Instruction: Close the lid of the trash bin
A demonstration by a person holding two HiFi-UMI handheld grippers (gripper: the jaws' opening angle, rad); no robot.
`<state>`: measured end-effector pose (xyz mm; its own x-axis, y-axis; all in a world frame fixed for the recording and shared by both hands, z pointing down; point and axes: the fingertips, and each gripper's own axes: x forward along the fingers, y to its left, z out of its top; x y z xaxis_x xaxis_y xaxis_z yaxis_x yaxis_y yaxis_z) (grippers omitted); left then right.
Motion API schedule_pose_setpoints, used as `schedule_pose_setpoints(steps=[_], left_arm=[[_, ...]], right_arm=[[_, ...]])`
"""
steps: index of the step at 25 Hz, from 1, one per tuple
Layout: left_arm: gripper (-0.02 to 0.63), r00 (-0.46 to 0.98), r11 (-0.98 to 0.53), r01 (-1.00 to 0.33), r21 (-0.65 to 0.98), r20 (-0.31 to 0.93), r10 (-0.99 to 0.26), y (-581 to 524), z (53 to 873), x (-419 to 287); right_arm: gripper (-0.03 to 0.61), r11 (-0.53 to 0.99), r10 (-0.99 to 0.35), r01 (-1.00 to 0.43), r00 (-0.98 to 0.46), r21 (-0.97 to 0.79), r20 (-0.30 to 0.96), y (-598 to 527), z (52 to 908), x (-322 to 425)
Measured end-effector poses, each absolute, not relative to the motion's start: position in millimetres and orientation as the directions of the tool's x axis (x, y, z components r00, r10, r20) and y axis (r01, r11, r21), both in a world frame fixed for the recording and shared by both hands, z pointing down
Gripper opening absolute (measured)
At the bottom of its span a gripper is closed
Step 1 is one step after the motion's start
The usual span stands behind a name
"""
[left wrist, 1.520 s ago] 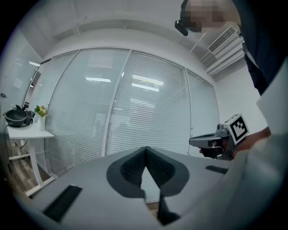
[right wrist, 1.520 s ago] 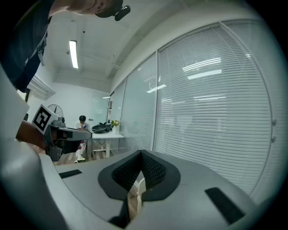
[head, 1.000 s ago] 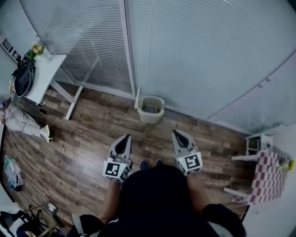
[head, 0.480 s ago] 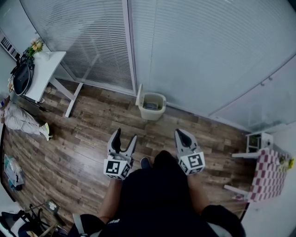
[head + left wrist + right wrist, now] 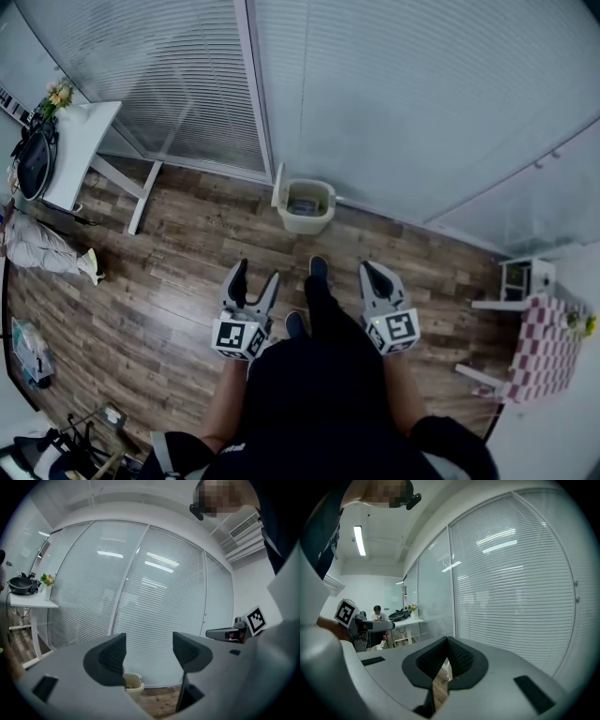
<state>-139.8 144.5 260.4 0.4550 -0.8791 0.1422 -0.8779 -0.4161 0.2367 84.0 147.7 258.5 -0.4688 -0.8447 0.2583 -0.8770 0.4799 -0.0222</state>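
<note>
Wood floor (image 5: 169, 281), blinds behind. Trash bin (image 5: 305, 208) at wall, lid (image 5: 278, 190) upright on its left edge. Left gripper (image 5: 254, 278) spread wide, empty; right gripper (image 5: 373, 273) pinched together, empty; both well short of bin. Risk: hard shove on lid likely slides light bin.

Wood-plank floor (image 5: 169, 253); curved glass wall (image 5: 422, 112) with closed blinds (image 5: 187, 84); white desk (image 5: 89, 136) (flowers (image 5: 54, 94) on top) at left

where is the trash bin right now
In the head view the trash bin stands near centre on the wood floor, against the foot of the blind-covered glass wall, its lid upright at its left side.
</note>
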Motion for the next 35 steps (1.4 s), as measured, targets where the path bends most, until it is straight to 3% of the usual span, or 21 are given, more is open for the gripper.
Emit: schedule_pose_setpoints(steps=[10,25,35], left_arm=[[0.288,0.431,-0.370,-0.892,0.260,0.241,-0.869,74.7,298.6,-133.0],[0.288,0.406,-0.330,-0.911,0.246,0.400,-0.822,-83.7,427.4,-117.1],[0.287,0.406,-0.331,-0.914,0.236,0.540,-0.737,-129.7,538.8,-114.2]], right_arm=[[0.004,0.509,-0.834,-0.860,-0.502,-0.033,0.230,73.0,267.2,88.6],[0.005,0.542,-0.769,-0.833,-0.544,-0.109,0.334,-27.7,355.6,95.3],[0.004,0.505,-0.720,-0.837,-0.544,-0.211,0.431,-64.0,445.3,95.5]])
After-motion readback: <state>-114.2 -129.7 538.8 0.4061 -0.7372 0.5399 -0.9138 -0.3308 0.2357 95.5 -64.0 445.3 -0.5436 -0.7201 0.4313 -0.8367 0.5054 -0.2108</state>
